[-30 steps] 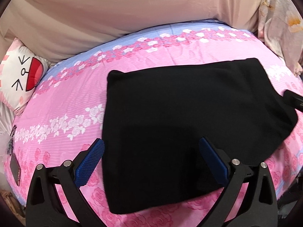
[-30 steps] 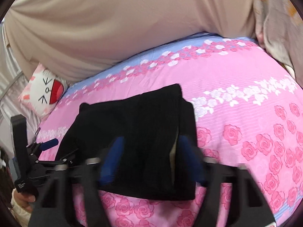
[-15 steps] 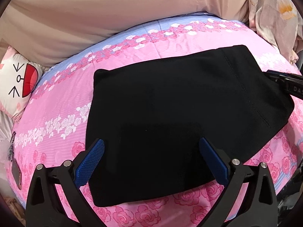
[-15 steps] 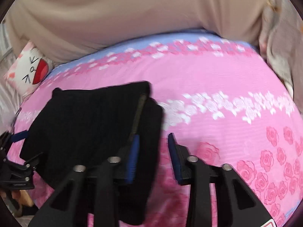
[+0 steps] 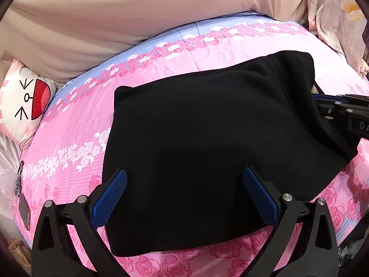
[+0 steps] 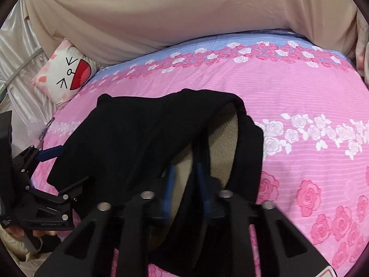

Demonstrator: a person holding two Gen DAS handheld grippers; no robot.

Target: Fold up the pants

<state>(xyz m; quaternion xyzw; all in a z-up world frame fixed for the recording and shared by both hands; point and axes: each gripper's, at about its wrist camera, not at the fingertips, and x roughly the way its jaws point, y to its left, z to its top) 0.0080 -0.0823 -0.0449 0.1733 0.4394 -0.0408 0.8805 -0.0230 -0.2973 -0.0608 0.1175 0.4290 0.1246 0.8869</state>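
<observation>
The pants (image 5: 207,143) lie on the bed (image 5: 76,152), near its front edge, as a compact black block that looks folded more than once. Judging by that shape, most of the folding is done; what seems left is the right-hand end, which is lifted and gapes so that a beige fleecy lining shows inside. That end probably needs to be laid over or tucked flat, and the stack squared up.

The left gripper (image 5: 184,194) hovers over the near edge of the pants with its jaws wide; nothing sits between the blue pads, and the cloth under them lies flat. The right gripper (image 6: 185,184) has its jaws narrow and appears to pinch a black layer at the open end, with the lining showing on either side of the pads. The grip is blurred and partly buried in cloth, so whether it holds one layer or several cannot be made out.

The fisheye bends the edges, so the true outline of the fold is hard to judge. The underside layers are hidden, and the near edge in the right wrist view is cut off behind the gripper body. A cat pillow (image 6: 66,73) rests at the far left corner of the bed, well apart from the pants.
</observation>
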